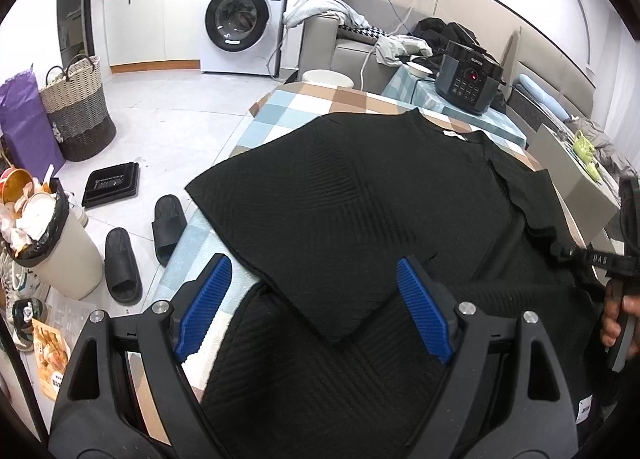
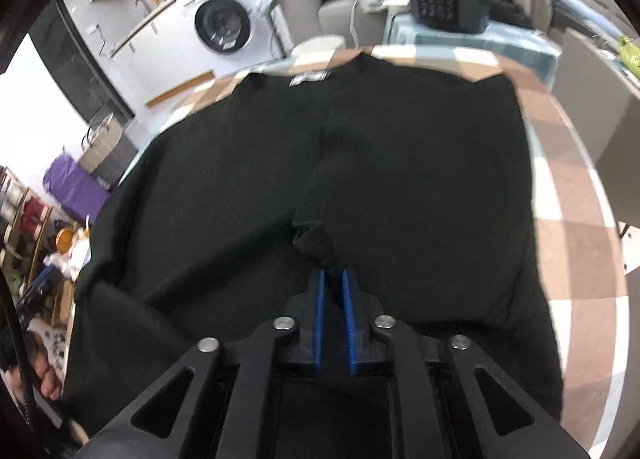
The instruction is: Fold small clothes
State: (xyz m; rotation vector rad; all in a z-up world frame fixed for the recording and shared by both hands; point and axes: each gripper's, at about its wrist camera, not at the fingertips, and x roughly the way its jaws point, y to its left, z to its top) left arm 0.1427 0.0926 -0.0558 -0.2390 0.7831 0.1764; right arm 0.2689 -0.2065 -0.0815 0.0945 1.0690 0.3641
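A black ribbed short-sleeved top (image 1: 360, 211) lies spread on the checked tablecloth (image 1: 288, 107), collar and white label at the far side. Its left side is folded over the middle. My left gripper (image 1: 316, 271) is open and empty, its blue pads just above the near left part of the top. My right gripper (image 2: 333, 273) is shut on a bunched fold of the top (image 2: 420, 187) and lifts a ridge of fabric (image 2: 316, 239) near the middle. In the left wrist view the right gripper (image 1: 576, 255) shows at the right edge, pinching the sleeve.
A black rice cooker (image 1: 468, 79) and a white bowl (image 1: 418, 68) stand on the table's far side. A grey box (image 1: 572, 179) sits at the right edge. On the floor to the left are slippers (image 1: 122, 265), a full bin (image 1: 52, 243) and a woven basket (image 1: 78, 115).
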